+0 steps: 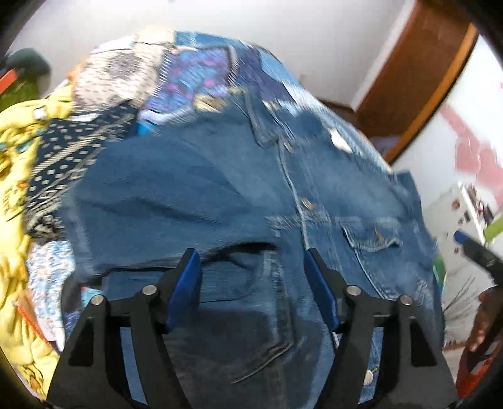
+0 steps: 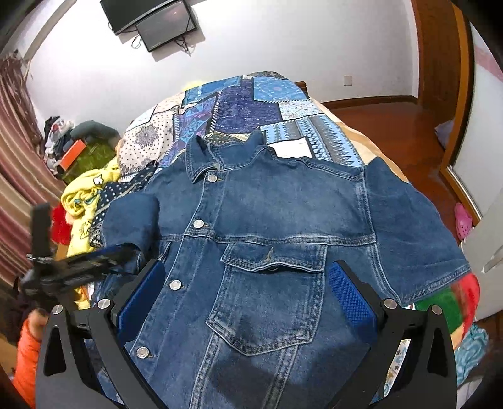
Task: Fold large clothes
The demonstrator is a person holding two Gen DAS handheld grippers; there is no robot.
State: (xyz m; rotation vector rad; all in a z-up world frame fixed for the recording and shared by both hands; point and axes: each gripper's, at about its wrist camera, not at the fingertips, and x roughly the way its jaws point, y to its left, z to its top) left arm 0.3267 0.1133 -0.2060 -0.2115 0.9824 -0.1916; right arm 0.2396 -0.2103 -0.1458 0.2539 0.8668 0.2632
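Observation:
A blue denim jacket (image 2: 276, 220) lies face up on the bed, buttoned, collar toward the far end. Its left sleeve (image 2: 132, 217) is folded in over the body; the right sleeve (image 2: 405, 220) lies spread out. My right gripper (image 2: 248, 280) is open and empty just above the chest pocket (image 2: 270, 292). My left gripper (image 1: 251, 267) is open and empty over the folded sleeve side of the jacket (image 1: 195, 201); it also shows in the right wrist view (image 2: 103, 254) at the jacket's left edge. The left wrist view is motion-blurred.
The bed has a blue patchwork cover (image 2: 251, 103). A yellow garment (image 2: 85, 192) and a dotted navy cloth (image 1: 66, 157) lie at the jacket's left. The wooden floor (image 2: 377, 116) and a door frame (image 2: 465, 94) are on the right; a wall-mounted screen (image 2: 154, 19) is above.

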